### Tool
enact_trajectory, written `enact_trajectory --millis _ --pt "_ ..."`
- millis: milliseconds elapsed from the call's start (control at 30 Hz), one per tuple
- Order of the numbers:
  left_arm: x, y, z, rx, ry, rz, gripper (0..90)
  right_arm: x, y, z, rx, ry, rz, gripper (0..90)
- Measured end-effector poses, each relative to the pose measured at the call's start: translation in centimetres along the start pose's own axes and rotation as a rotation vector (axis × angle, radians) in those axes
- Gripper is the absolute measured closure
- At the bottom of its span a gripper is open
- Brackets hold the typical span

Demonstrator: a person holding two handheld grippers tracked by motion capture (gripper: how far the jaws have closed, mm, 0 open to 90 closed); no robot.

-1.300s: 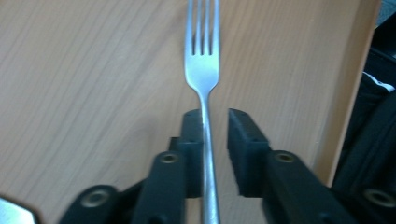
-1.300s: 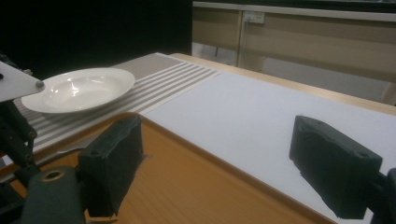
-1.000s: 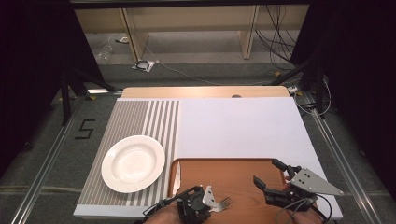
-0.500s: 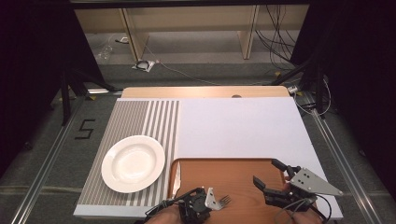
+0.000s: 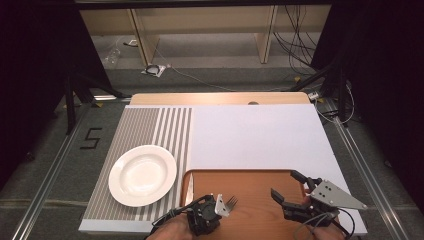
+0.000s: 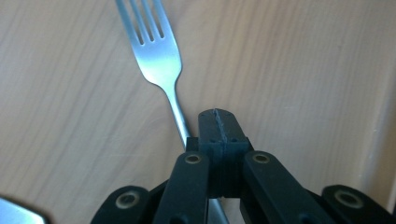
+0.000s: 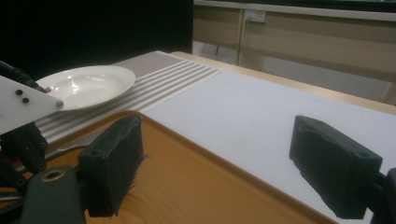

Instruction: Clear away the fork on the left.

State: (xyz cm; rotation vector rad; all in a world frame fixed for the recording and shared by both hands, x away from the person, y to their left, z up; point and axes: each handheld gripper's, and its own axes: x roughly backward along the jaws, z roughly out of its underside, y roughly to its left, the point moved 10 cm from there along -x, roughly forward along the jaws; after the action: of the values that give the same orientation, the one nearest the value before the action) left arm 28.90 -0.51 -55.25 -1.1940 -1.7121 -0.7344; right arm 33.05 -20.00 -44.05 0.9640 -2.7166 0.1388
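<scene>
Over tray [image 5: 260, 210] | left claw [image 6: 218, 122] still clamps fork [image 6: 156, 51]; right claw [image 5: 290, 189] agape; unchanged

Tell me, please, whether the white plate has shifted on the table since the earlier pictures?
No. The white plate sits at the same spot on the striped mat, its rim equally near the wooden tray corner.

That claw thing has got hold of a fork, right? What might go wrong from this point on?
The left gripper pinches only the fork's thin handle, and the fork juts out at an angle, so it may swivel or slip loose when lifted. A knife lies close along the wooden tray's left edge and might get nudged. The white plate sits just left of the tray; a careless swing of the fork could clip its rim.
</scene>
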Motion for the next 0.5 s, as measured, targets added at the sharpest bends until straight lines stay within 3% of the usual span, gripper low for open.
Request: enact_trajectory --millis 500 --pt "0.4 1.9 0.8 0.050 0.019 -0.018 89.3 0.0 0.0 0.0 0.002 0.001 -0.001 18.4"
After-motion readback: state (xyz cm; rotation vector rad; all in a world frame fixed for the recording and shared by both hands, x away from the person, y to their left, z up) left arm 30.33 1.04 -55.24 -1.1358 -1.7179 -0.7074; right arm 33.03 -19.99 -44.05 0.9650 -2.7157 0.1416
